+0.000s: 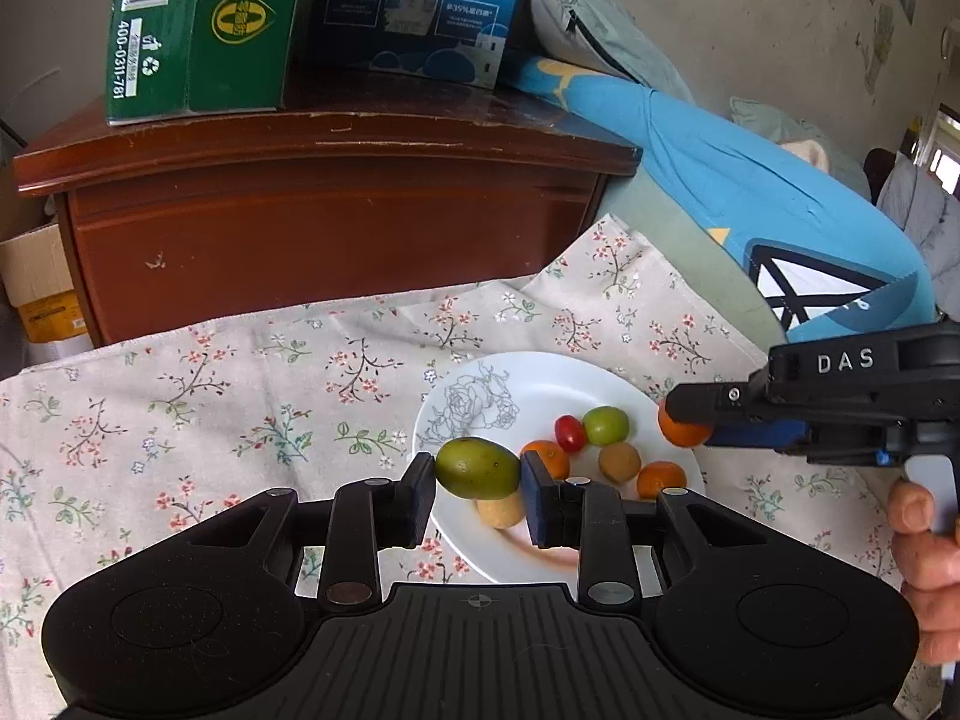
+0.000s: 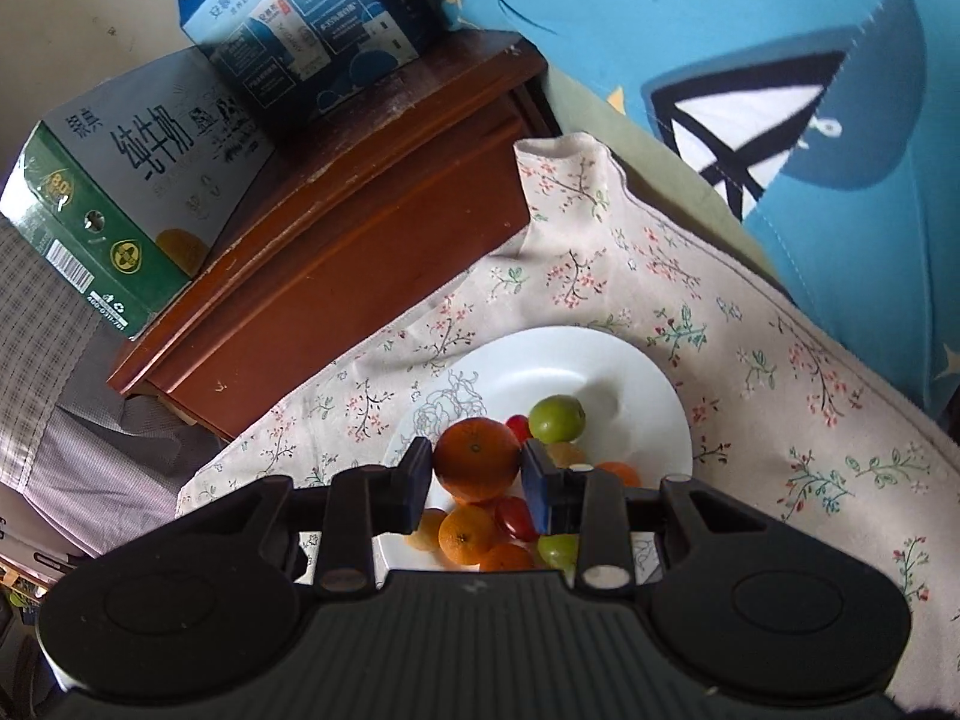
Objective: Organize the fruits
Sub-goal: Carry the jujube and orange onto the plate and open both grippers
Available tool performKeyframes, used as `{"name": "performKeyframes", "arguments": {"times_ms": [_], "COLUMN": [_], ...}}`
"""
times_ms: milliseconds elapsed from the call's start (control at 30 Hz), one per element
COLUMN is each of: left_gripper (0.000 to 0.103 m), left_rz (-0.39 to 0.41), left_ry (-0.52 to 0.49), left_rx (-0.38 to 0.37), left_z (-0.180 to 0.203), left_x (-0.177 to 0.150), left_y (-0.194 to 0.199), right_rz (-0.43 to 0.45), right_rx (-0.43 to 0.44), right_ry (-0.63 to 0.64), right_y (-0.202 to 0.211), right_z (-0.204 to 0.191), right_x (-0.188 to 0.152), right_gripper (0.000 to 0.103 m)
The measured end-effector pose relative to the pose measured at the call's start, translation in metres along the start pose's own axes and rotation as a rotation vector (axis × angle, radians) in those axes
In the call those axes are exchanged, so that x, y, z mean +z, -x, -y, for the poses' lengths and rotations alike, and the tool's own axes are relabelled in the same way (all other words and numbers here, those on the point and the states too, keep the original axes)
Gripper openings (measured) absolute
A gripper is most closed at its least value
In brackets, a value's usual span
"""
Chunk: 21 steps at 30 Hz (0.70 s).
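Both grippers loaded, both over the white round plate with a grey rose print (image 1: 480, 396), which sits on the floral tablecloth (image 1: 240, 372). Left gripper (image 1: 478, 483): fingers narrowed onto an oval green fruit (image 1: 477, 468), pads touching both ends, fruit held above the plate's near edge. Right gripper (image 2: 476, 474): fingers closed against a small round orange mandarin (image 2: 477, 459), gripped on both flanks, hanging above the plate; the left view shows it out at the plate's right rim. Already on the plate: a round green fruit (image 1: 606, 425), a red cherry tomato (image 1: 570, 432), a brownish round fruit (image 1: 619, 461), more mandarins and a yellowish fruit partly hidden under the left fingers. Read: carry/place step, two fruits mid-air, rest already gathered. Next move looks like lowering each piece into a free spot, probably the bare far half of the plate, then spreading the fingers only once the fruit touches down. Risks: round fruit rolling off the shallow rim, knocking the pile, the two tools crowding each other over one small plate; best to place one at a time
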<state>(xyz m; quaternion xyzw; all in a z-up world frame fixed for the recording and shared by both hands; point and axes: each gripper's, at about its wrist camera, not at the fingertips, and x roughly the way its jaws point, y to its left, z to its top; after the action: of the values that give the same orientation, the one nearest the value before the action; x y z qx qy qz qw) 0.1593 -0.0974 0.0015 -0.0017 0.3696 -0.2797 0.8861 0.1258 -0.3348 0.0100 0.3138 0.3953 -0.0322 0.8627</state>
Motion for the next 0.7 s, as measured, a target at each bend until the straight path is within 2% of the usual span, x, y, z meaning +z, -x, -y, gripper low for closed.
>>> {"name": "performKeyframes", "arguments": {"times_ms": [200,467,600,633,700], "left_gripper": [0.028,0.029,0.037,0.048,0.056], "left_rz": [-0.041,-0.085,-0.100,-0.103,-0.089], "left_ry": [0.082,0.185,0.204,0.206,0.197], "left_rx": [-0.026,-0.049,-0.083,-0.084,-0.083], "left_z": [-0.002,-0.009,-0.008,-0.008,-0.008], "left_x": [0.005,0.003,0.002,0.003,0.004], "left_y": [-0.033,-0.064,-0.064,-0.062,-0.056], "right_rz": [-0.043,-0.039,-0.028,-0.026,-0.020], "right_rx": [-0.027,-0.058,-0.053,-0.050,-0.050], "right_ry": [-0.043,-0.086,-0.091,-0.088,-0.074], "right_y": [-0.013,-0.019,-0.017,-0.017,-0.016], "right_z": [0.006,0.014,0.014,0.014,0.011], "right_x": [-0.005,-0.006,-0.006,-0.006,-0.006], "right_gripper": [0.033,0.035,0.036,0.036,0.036]}}
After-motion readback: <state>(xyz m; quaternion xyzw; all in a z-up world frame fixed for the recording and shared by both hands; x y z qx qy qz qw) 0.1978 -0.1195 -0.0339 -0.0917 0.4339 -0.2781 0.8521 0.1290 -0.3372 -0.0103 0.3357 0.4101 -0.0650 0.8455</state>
